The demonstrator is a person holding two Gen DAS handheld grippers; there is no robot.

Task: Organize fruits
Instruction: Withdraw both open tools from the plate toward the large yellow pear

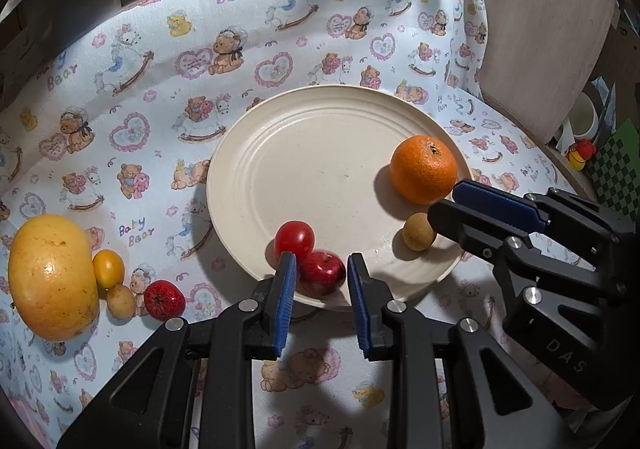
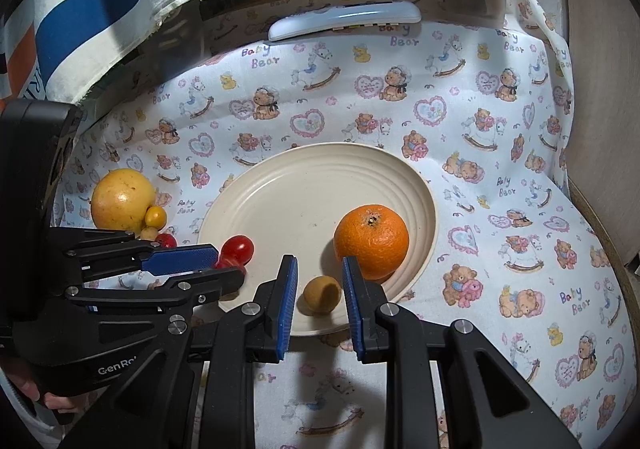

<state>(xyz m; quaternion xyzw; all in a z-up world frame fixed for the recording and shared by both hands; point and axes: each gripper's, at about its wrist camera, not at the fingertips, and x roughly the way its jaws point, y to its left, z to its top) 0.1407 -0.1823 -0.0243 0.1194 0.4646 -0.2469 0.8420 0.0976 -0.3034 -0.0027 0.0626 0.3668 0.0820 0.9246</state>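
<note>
Round cream ridged plate point(image 1: 320, 121): glossy dark-red apple point(image 1: 322, 273) between parted left gripper point(image 1: 322, 269); small tan-brown round fruit point(image 2: 322, 293) between parted right gripper point(image 2: 320, 271); neither gripped.

A home: teddy-bear tablecloth point(image 1: 320, 33), white remote control point(image 2: 344, 21), striped towel point(image 2: 100, 1) hanging behind.

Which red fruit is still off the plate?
The bumpy red fruit on the cloth beside the yellow fruits. The tomato and small apple already lie on the plate.

Right tool point(image 2: 319, 281) gapes around a tan fruit point(image 2: 321, 295) on the plate point(image 2: 424, 205).
</note>
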